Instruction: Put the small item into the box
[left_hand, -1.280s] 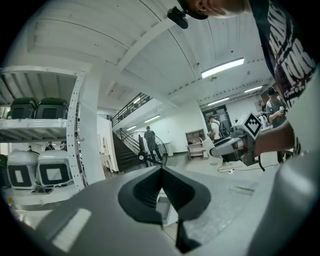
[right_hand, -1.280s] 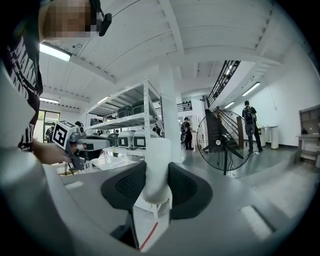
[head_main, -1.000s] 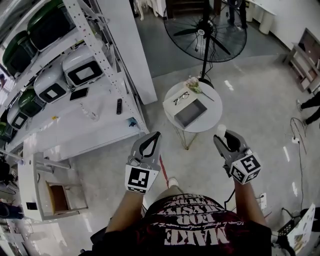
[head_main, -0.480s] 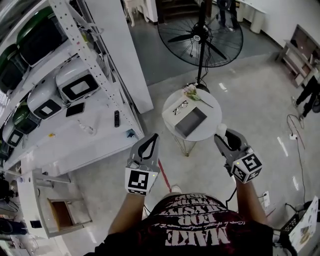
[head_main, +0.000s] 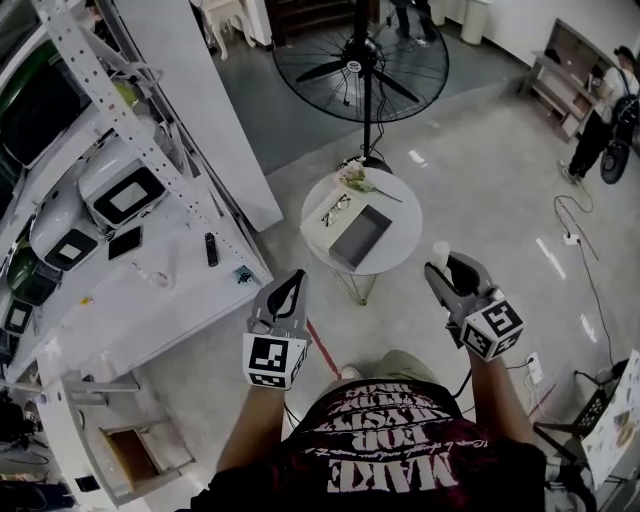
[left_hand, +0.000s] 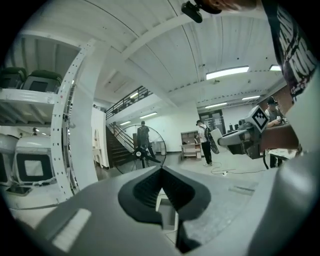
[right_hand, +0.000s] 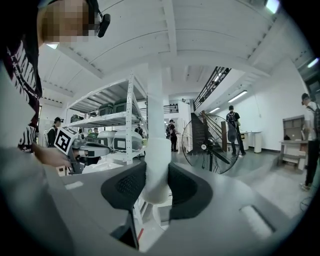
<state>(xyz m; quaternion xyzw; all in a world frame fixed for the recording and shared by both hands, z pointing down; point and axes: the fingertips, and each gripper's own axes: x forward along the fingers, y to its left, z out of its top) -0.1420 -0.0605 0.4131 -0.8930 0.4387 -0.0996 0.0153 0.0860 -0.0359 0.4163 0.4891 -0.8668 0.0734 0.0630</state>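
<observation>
up ahead on the little round table sits the grey box, lid off and looking empty, with a pair of glasses and some flowers just beside it and a big floor fan standing beyond.

the small item isn't in there yet. it's a white cylinder clamped in the right gripper, standing upright between the pads and poking out above them. the right gripper view shows it best: item squeezed on both sides, right gripper clenched on it.

the left gripper has its tips pressed together with nothing in them, and its own view shows the same.

the bit that matters: from the loaded hand the box lies forward and off to the left, well apart, roughly between the lines the two grippers point along. its long side runs diagonally in the head view. my guess is the right hand has to carry forward and inward until the cylinder hangs over the opening before it lets go, or it'll land on the tabletop or clip the rim.
</observation>
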